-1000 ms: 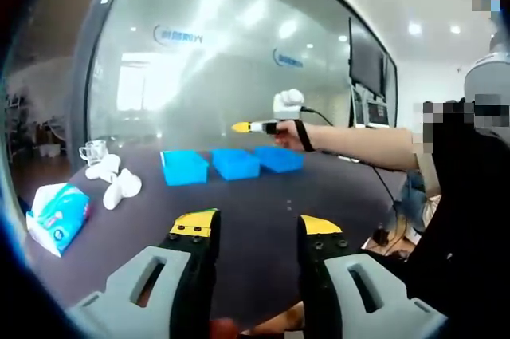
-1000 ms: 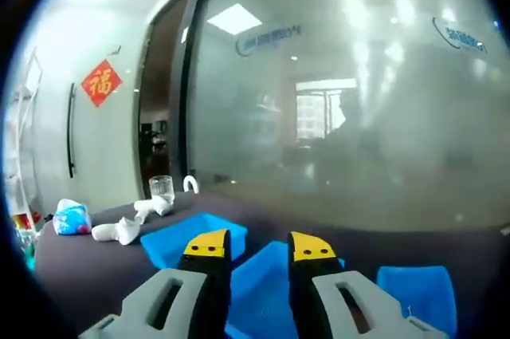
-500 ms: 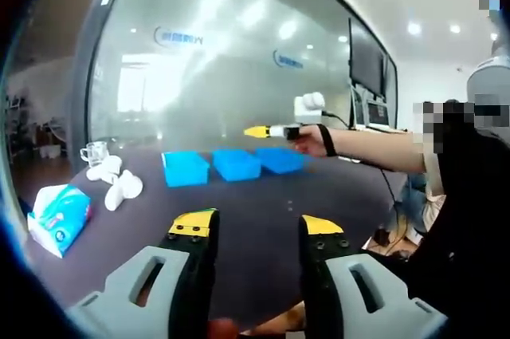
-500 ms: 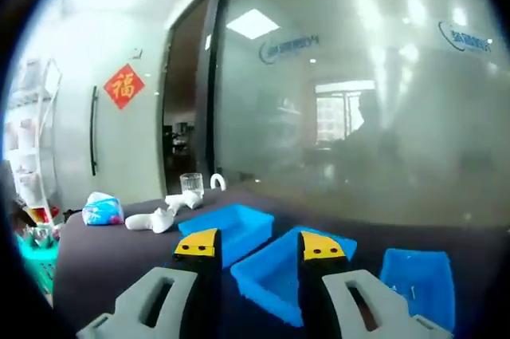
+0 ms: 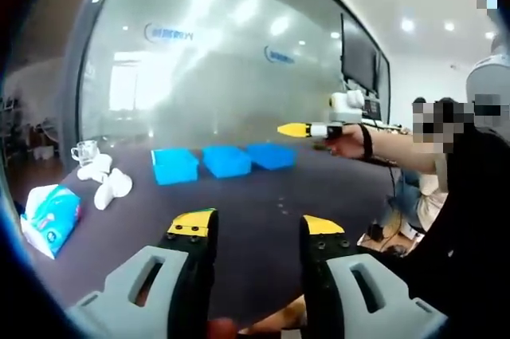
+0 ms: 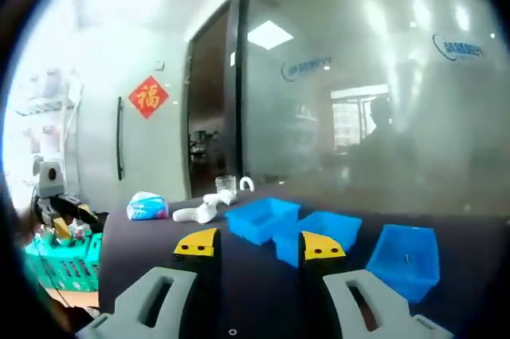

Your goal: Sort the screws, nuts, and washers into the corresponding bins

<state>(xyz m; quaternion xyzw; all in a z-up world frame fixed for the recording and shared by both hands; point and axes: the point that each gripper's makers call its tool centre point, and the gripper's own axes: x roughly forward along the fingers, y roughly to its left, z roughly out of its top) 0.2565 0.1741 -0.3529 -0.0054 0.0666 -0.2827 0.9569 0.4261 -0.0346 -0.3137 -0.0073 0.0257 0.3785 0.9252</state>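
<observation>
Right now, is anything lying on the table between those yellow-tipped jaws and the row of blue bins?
In the left gripper view, dark bare tabletop separates the left gripper from the three blue bins; a few tiny specks lie nearer the right.

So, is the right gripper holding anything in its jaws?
No, the right gripper is open, and between its jaws there is just bare table.

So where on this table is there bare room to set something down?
The dark table is bare between the left hand-held gripper and the three blue bins. It is crowded at its left end: tissue pack, white items, glass.
</observation>
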